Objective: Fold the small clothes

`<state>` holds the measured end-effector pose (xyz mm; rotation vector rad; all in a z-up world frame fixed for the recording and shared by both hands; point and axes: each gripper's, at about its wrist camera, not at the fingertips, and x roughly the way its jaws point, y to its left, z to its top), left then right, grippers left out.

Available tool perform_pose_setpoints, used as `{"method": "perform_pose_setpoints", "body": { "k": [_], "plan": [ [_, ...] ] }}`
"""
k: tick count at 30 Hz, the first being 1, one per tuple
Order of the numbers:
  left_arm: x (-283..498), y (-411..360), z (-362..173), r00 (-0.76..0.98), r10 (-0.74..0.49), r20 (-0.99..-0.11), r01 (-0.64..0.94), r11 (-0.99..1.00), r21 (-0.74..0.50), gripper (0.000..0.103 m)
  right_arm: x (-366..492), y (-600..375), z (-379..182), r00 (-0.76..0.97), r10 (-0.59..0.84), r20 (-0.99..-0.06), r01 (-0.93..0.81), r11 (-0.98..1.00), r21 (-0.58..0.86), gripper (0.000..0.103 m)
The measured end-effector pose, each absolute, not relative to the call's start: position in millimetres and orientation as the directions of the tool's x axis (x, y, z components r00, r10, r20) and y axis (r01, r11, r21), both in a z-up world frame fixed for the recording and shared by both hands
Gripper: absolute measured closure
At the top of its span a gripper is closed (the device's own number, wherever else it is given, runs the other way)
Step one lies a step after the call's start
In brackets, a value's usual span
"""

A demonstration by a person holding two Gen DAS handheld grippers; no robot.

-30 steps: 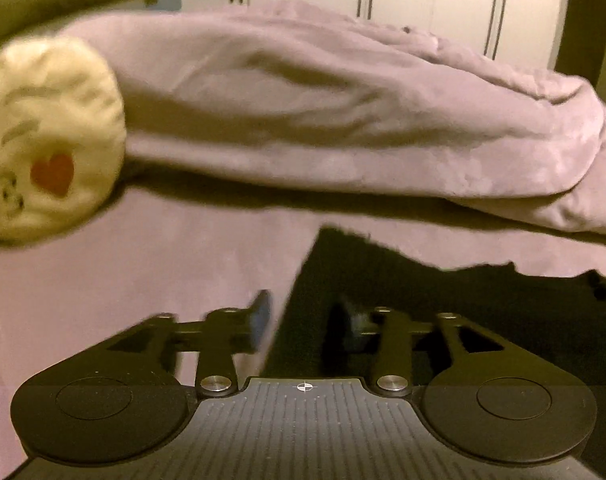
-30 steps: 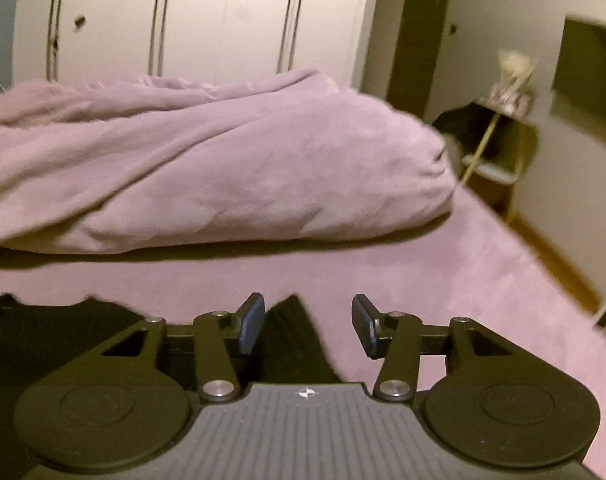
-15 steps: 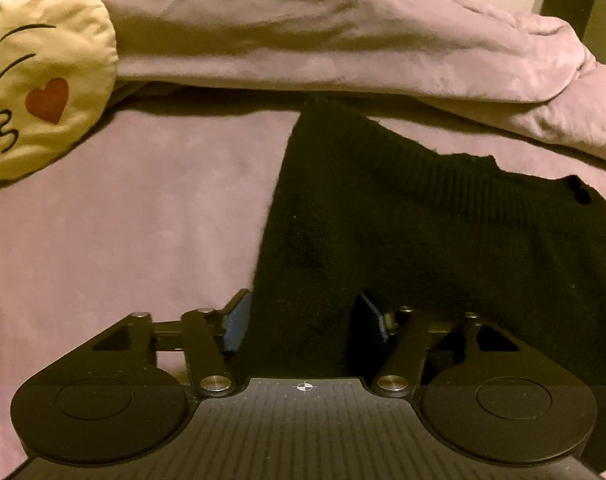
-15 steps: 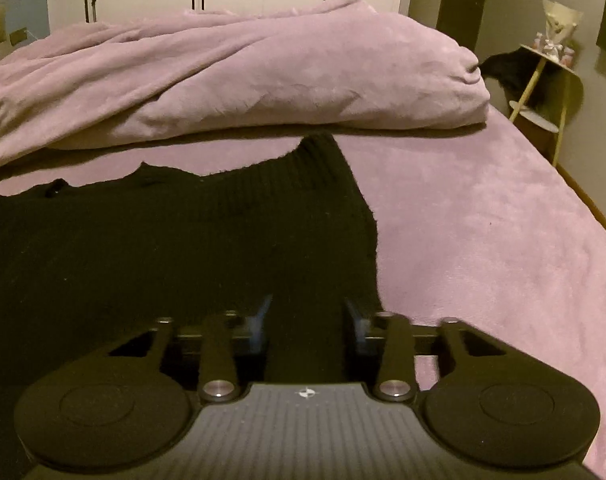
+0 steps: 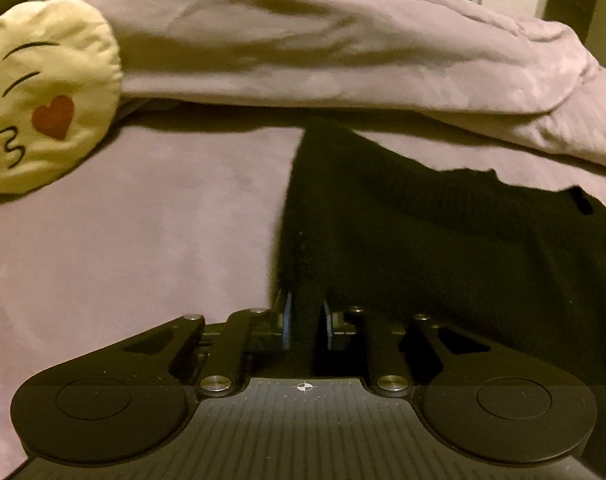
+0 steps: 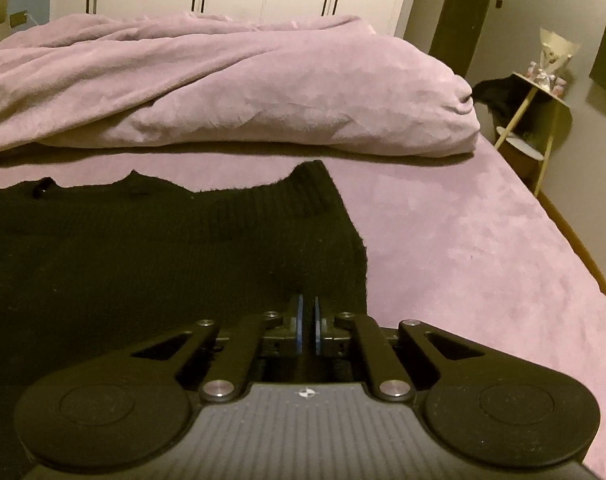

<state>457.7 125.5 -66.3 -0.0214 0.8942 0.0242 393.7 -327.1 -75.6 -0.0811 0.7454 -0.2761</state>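
The black ribbed-knit garment (image 5: 443,248) lies spread flat on the mauve velvety bed cover (image 5: 143,240), its ribbed far edge toward 12 o'clock, just short of the heaped mauve duvet (image 6: 231,92). The left gripper (image 5: 305,322) is pinching a bunched ridge of the knit at the garment's near left corner, blue-lined fingers pressed against the cloth. The right gripper (image 6: 306,320) is pinching the near right corner, fingers almost together with dark fabric between them.

The step in hand looks like the first fold: carrying the near edge toward 12 o'clock. To do it well, both corners should rise together and level, so the edge stays taut between the two grips and does not sag in the middle. Thick knit may slip if the hold is shallow. The round yellow kissing-face cushion (image 5: 43,96) at 10 o'clock sits well apart from the fold.
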Motion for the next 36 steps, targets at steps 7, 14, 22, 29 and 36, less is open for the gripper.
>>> {"method": "perform_pose_setpoints", "body": {
  "k": [7,14,22,29,36],
  "plan": [
    [464.7,140.5,-60.3,0.636,0.004,-0.771,-0.049,0.998,-0.036,0.066,401.0,-329.1,-61.0,0.732,-0.248,-0.634,0.217,0.968,-0.129,0.083],
    [491.2,133.9,-59.5,0.675,-0.077,-0.734,0.014,0.996,-0.092,0.042,434.4,-325.2,-60.2,0.753,-0.254,-0.607,0.203,0.967,-0.152,0.054],
    [528.4,116.7,-72.3,0.647,-0.160,-0.746,0.092,0.987,-0.132,0.031,471.8,-347.6,-76.1,0.720,-0.196,-0.666,0.193,0.978,-0.080,0.037],
    [540.1,112.7,-78.4,0.636,-0.129,-0.761,0.065,0.991,-0.114,0.076,477.0,-332.9,-76.5,0.722,-0.204,-0.661,0.124,0.978,-0.166,0.081],
    [531.7,118.3,-54.1,0.726,-0.084,-0.683,0.043,0.996,-0.077,0.090,479.1,-317.7,-46.1,0.801,-0.264,-0.537,0.162,0.960,-0.230,0.091]
  ]
}}
